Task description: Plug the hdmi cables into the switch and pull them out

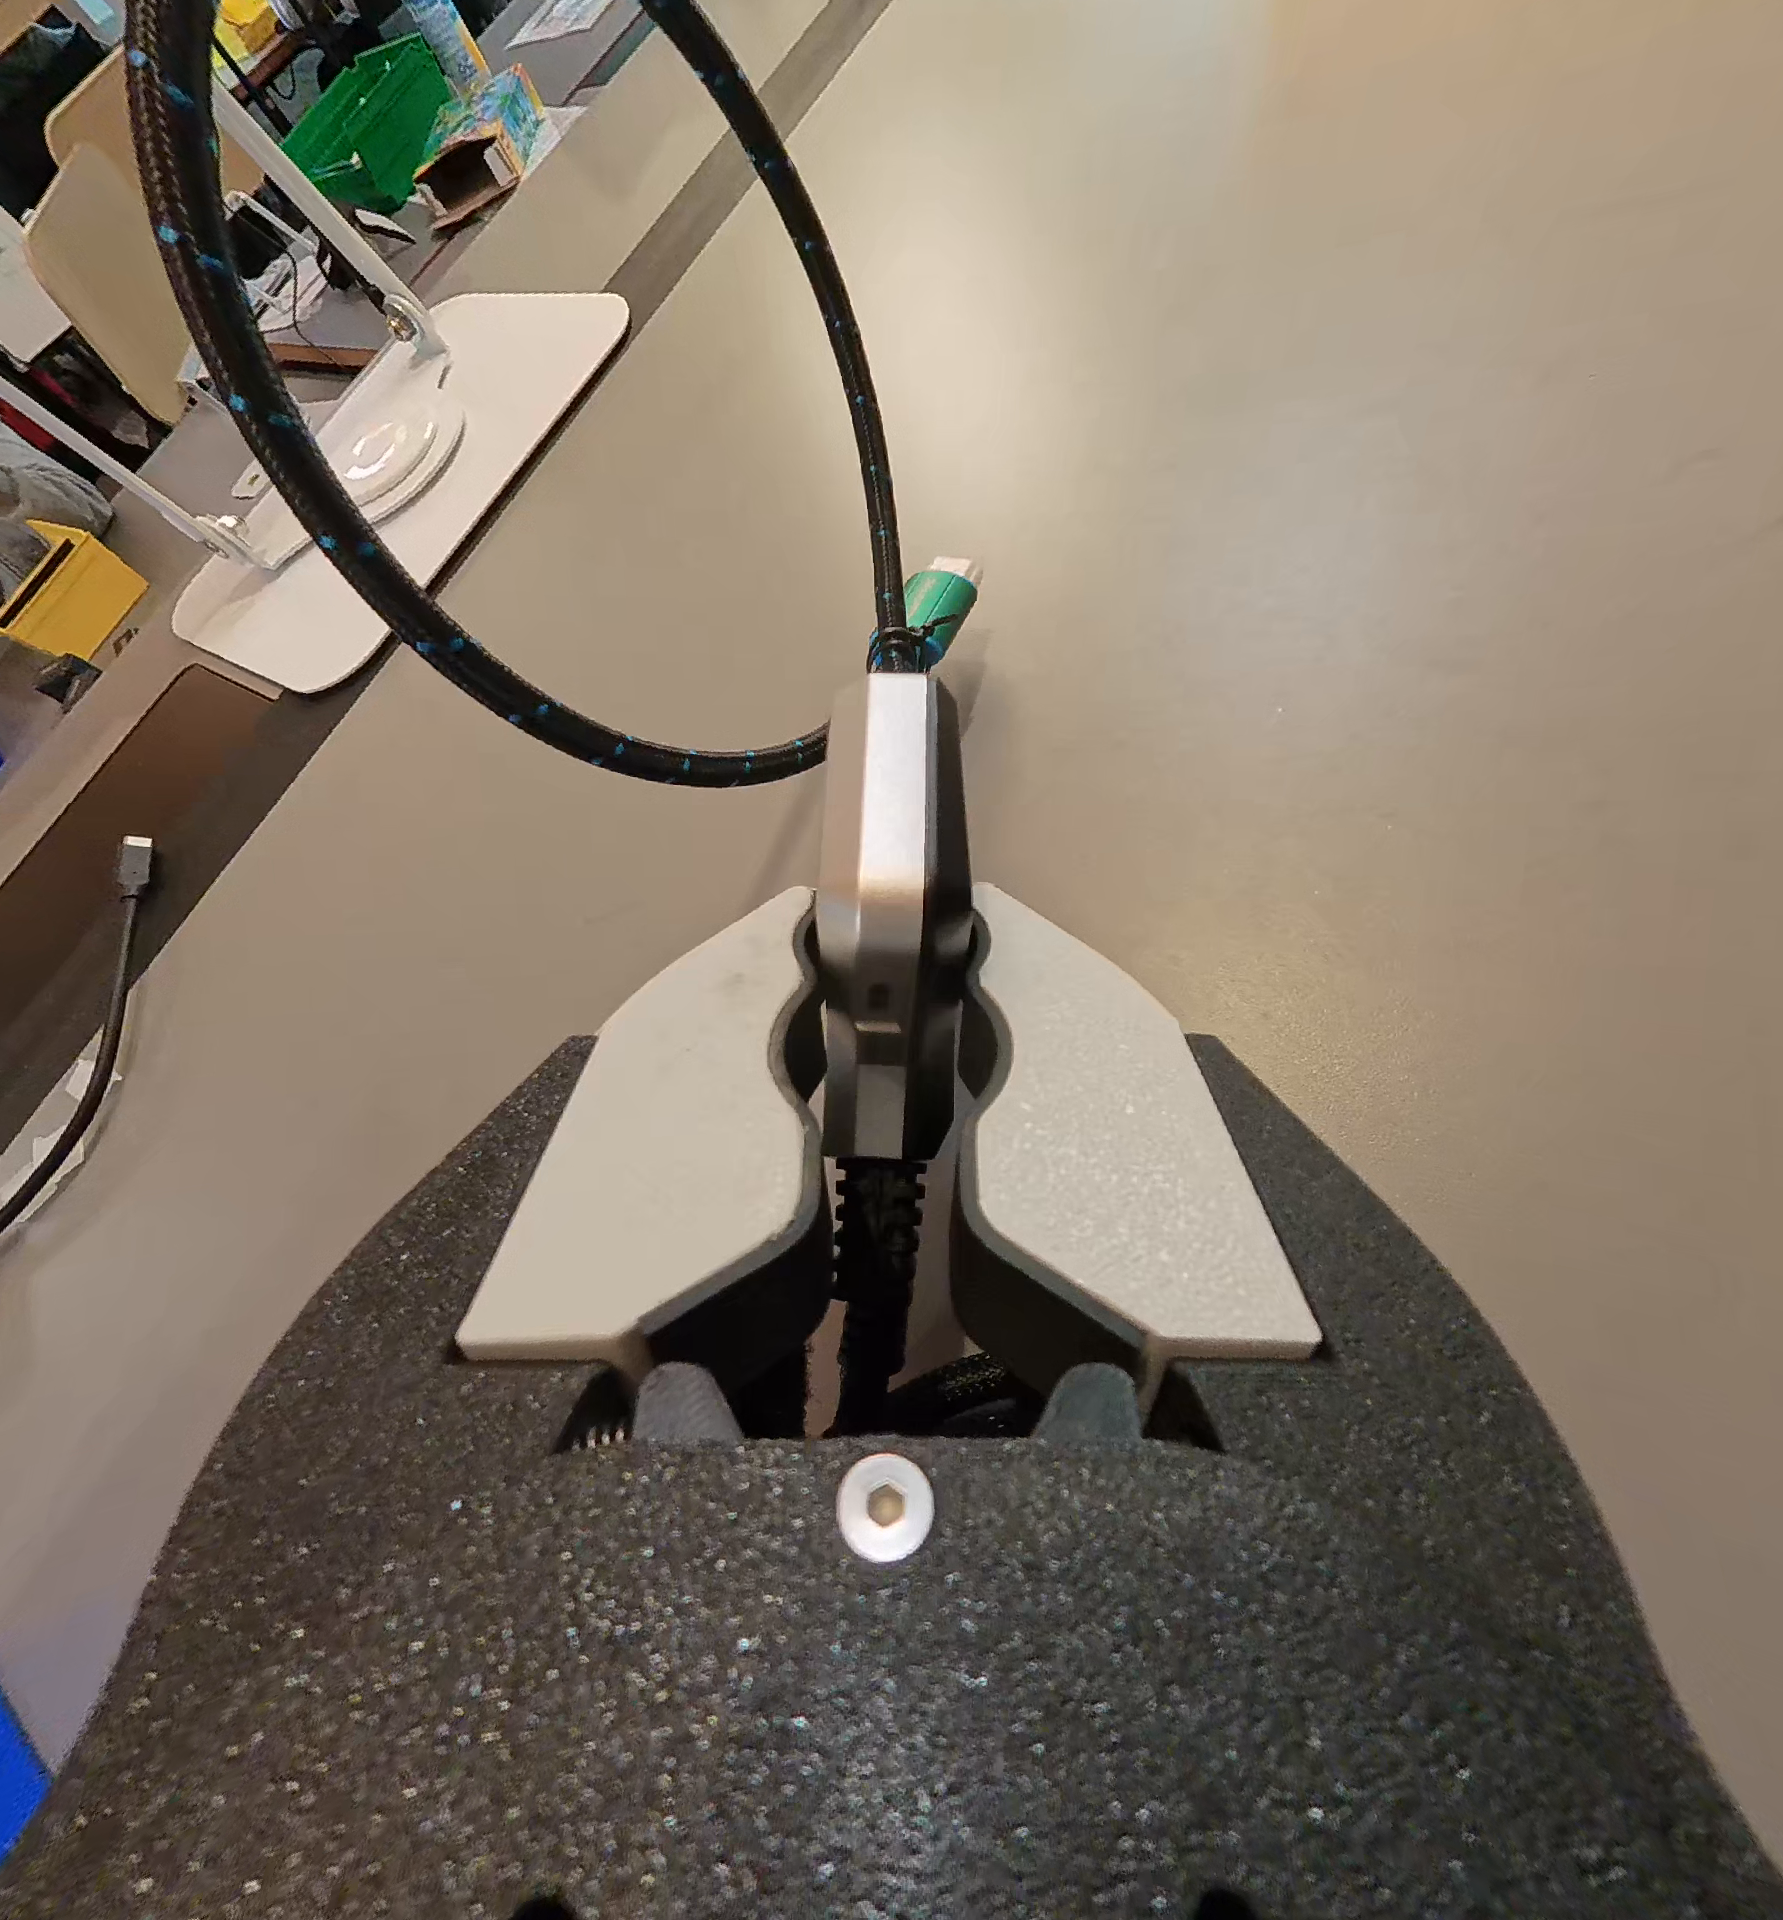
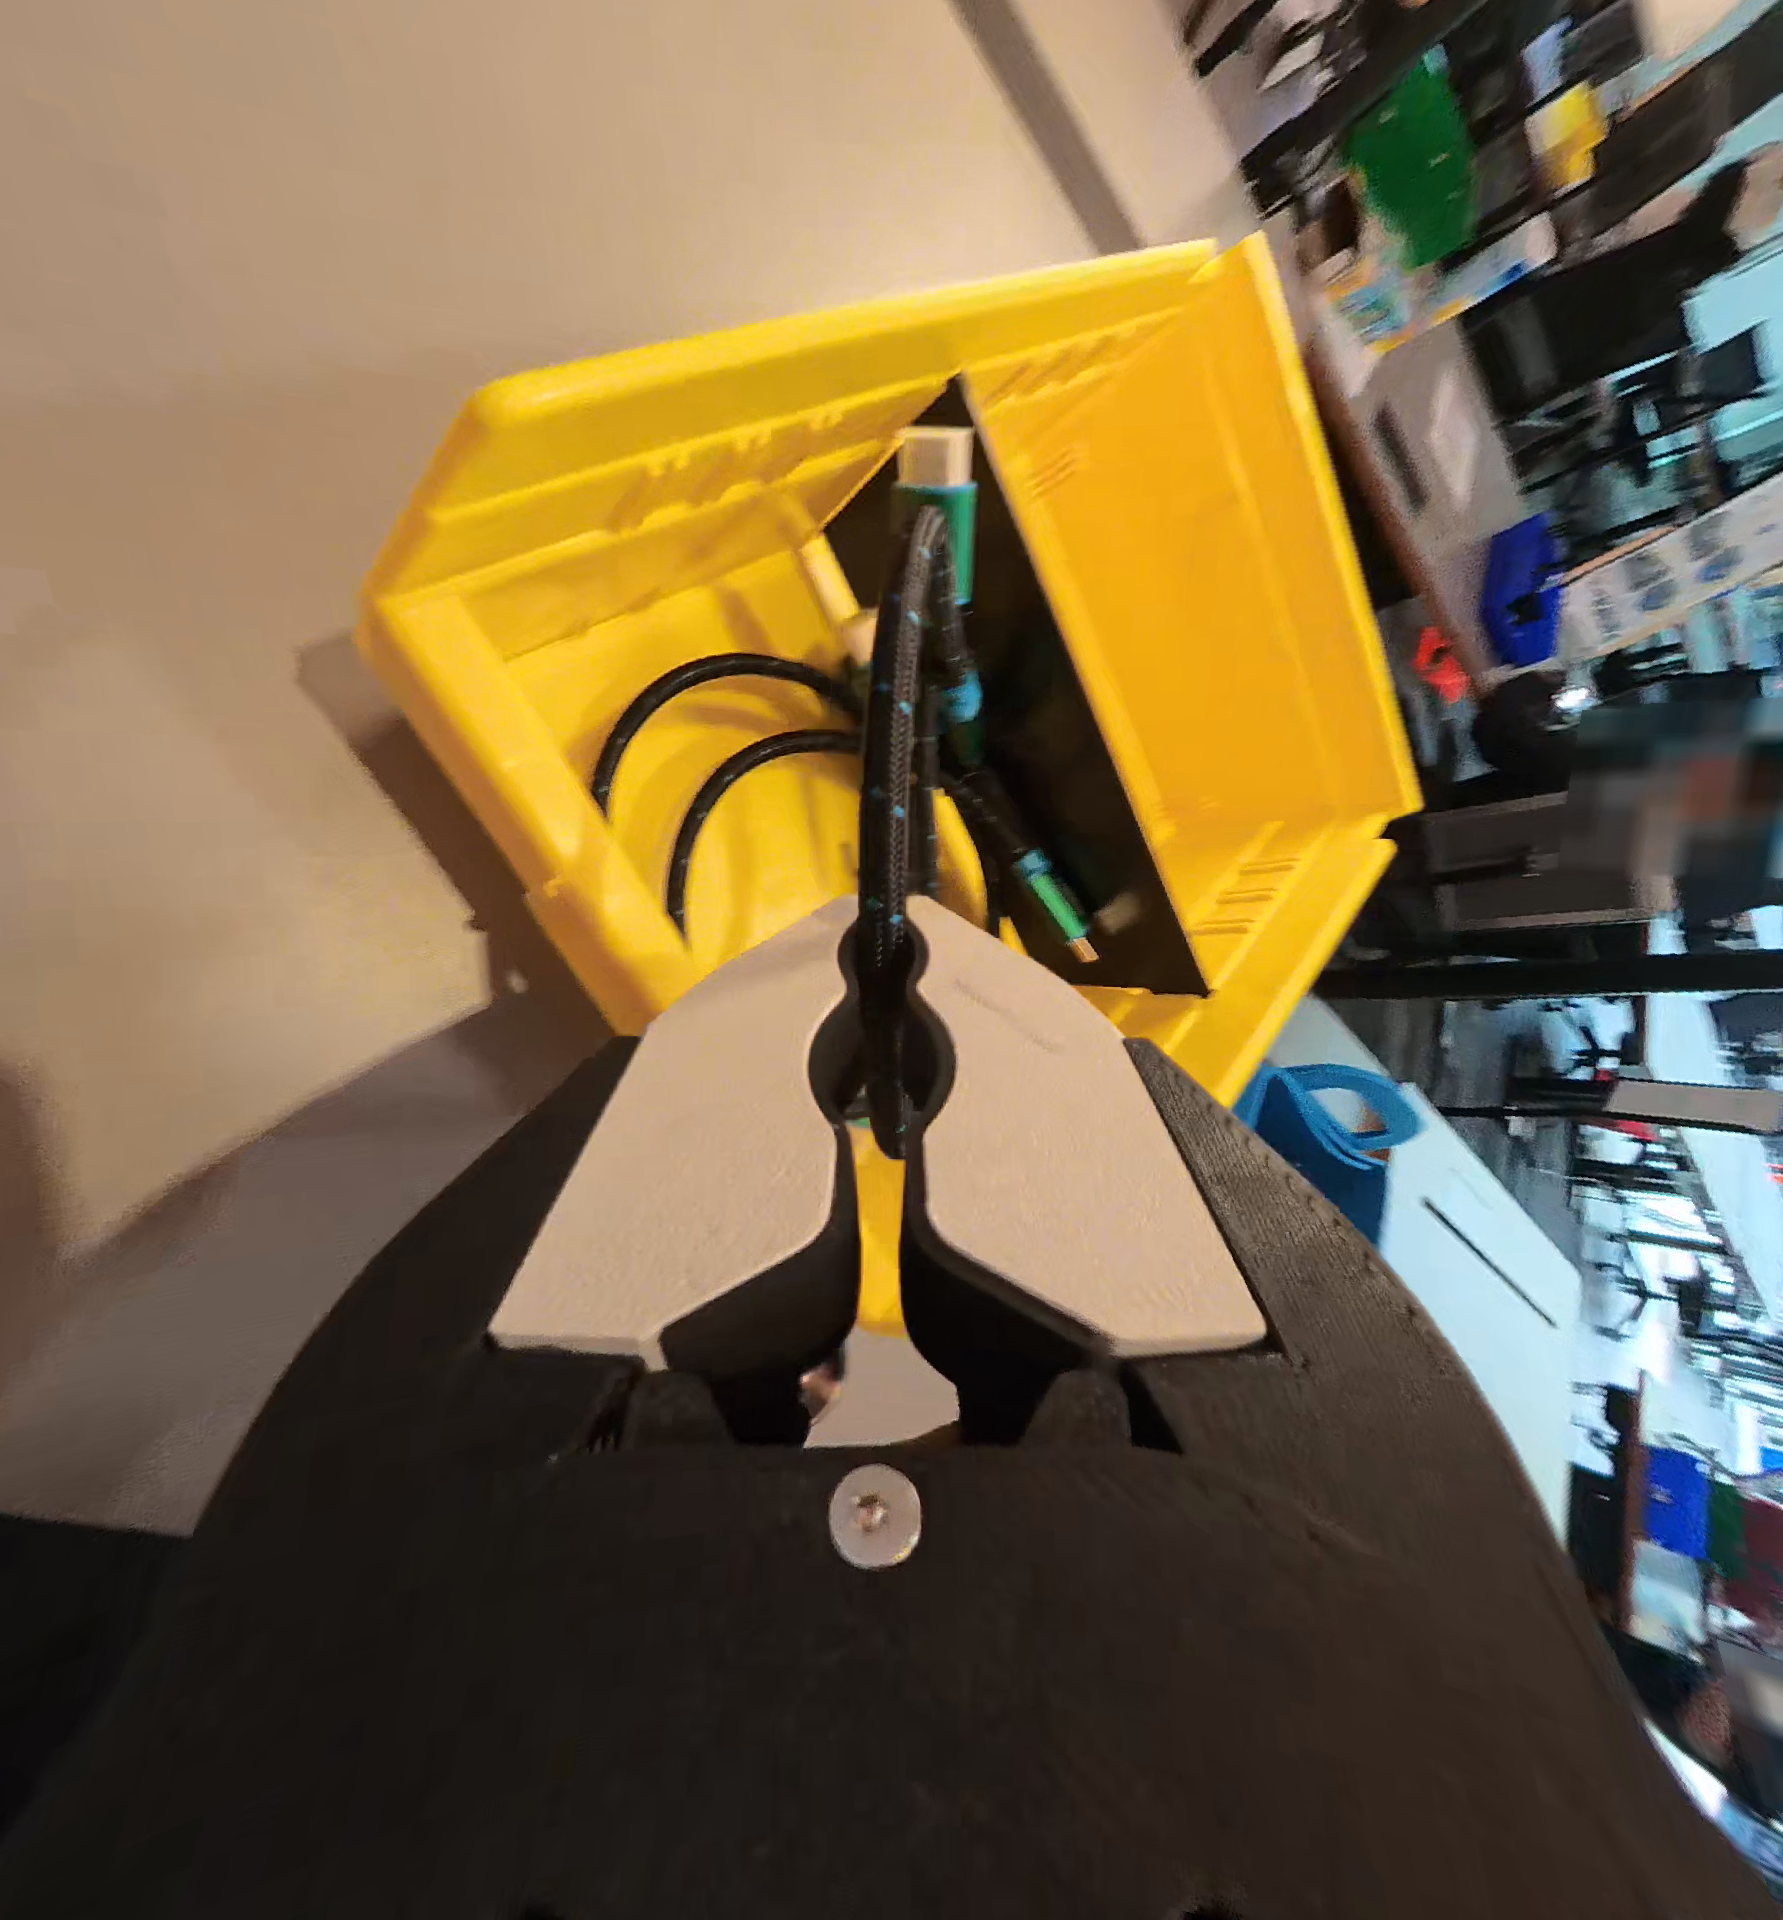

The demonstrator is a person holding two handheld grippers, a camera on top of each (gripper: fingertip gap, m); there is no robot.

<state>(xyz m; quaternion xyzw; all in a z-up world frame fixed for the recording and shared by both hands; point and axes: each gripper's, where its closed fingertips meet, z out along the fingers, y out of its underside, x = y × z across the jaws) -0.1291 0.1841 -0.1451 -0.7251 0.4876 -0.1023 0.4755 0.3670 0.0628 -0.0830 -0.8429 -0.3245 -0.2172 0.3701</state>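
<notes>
The left tool point(image 1: 892, 935) is clenched on a silver-and-black plug housing point(image 1: 882, 821) whose black braided cable point(image 1: 243, 436) loops to the upper left above the grey tabletop point(image 1: 1386, 520), while the right tool point(image 2: 887, 961) pinches a black braided cable with blue flecks point(image 2: 897, 769) – centre frame – before a yellow bin point(image 2: 1178, 582) holding more cables.

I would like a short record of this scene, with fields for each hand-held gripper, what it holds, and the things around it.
left hand-held gripper: shut on a silver and black adapter with a braided black-and-blue cable
beyond adapter: green connector
left surroundings: beige table, white lamp base
right hand-held gripper: shut on a braided cable
behind it: yellow bin containing coiled cables and green connectors
right view sharpness: background blurred
</notes>
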